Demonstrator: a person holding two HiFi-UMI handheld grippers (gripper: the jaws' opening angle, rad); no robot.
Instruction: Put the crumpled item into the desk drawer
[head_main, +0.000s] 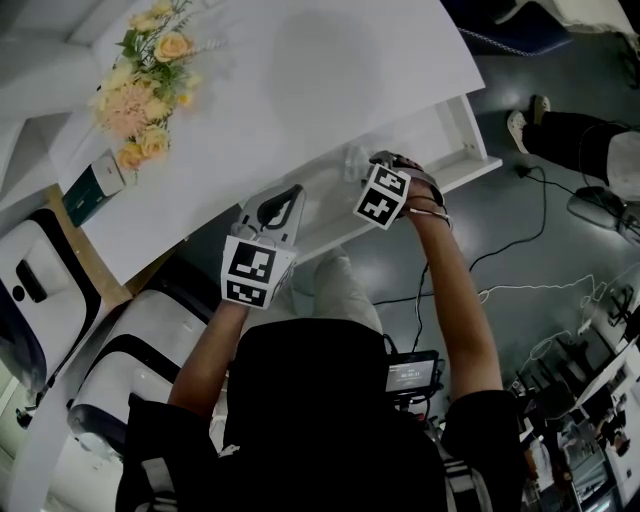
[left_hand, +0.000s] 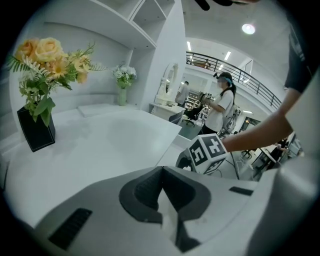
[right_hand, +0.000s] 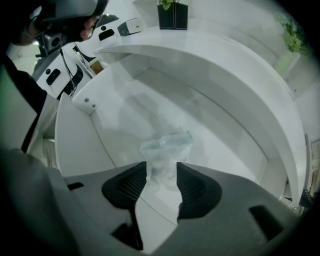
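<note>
The crumpled item (right_hand: 165, 150), a wad of clear plastic, rests on the floor of the open white desk drawer (right_hand: 95, 140). My right gripper (right_hand: 162, 172) is open, with the wad between its tips and the pads standing apart at its sides. In the head view the right gripper (head_main: 368, 165) hangs over the drawer (head_main: 455, 140), and the wad (head_main: 353, 160) shows faintly beside it. My left gripper (head_main: 288, 195) hovers at the desk's front edge, left of the drawer. Its jaws (left_hand: 161, 172) meet at the tips, with nothing held.
The white desk top (head_main: 300, 80) carries a bouquet in a dark vase (head_main: 150, 70) and a small green-and-white box (head_main: 95, 190). White chairs (head_main: 40, 290) stand at the left. Cables (head_main: 530, 290) trail over the grey floor at right. A person (left_hand: 220, 107) stands far behind.
</note>
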